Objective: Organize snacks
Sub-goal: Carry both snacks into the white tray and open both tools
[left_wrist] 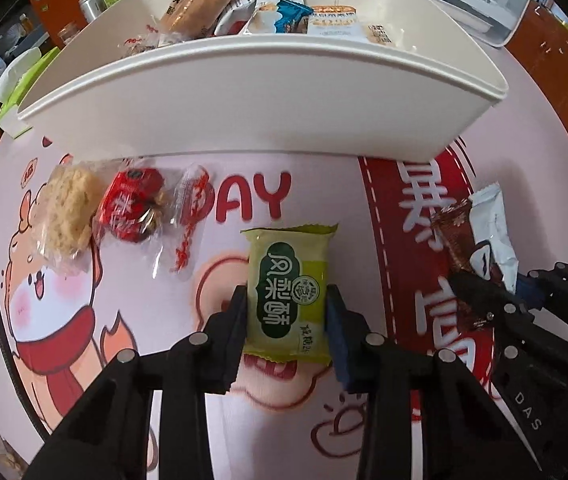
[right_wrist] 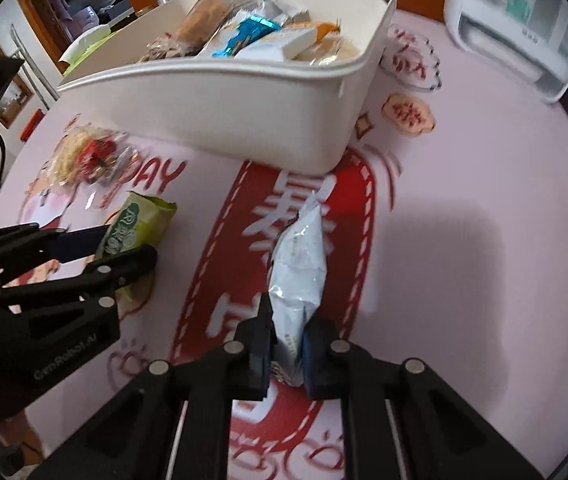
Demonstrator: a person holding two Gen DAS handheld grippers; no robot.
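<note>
My left gripper (left_wrist: 287, 312) is shut on a green snack packet (left_wrist: 289, 292), held above the pink table mat in front of the white bin (left_wrist: 244, 112). The packet also shows in the right wrist view (right_wrist: 136, 228), with the left gripper (right_wrist: 124, 248) around it. My right gripper (right_wrist: 288, 344) is shut on a white snack packet (right_wrist: 300, 268), held edge-up above the mat; it also shows in the left wrist view (left_wrist: 494, 232). The white bin (right_wrist: 244, 120) holds several wrapped snacks.
Three snacks lie left of the bin's front: a pale crumbly cake (left_wrist: 68, 212), a red-wrapped snack (left_wrist: 132, 208) and a clear packet (left_wrist: 190, 216). A white appliance (right_wrist: 516, 28) stands at the back right. Bottles and a tissue box stand behind the bin at the left.
</note>
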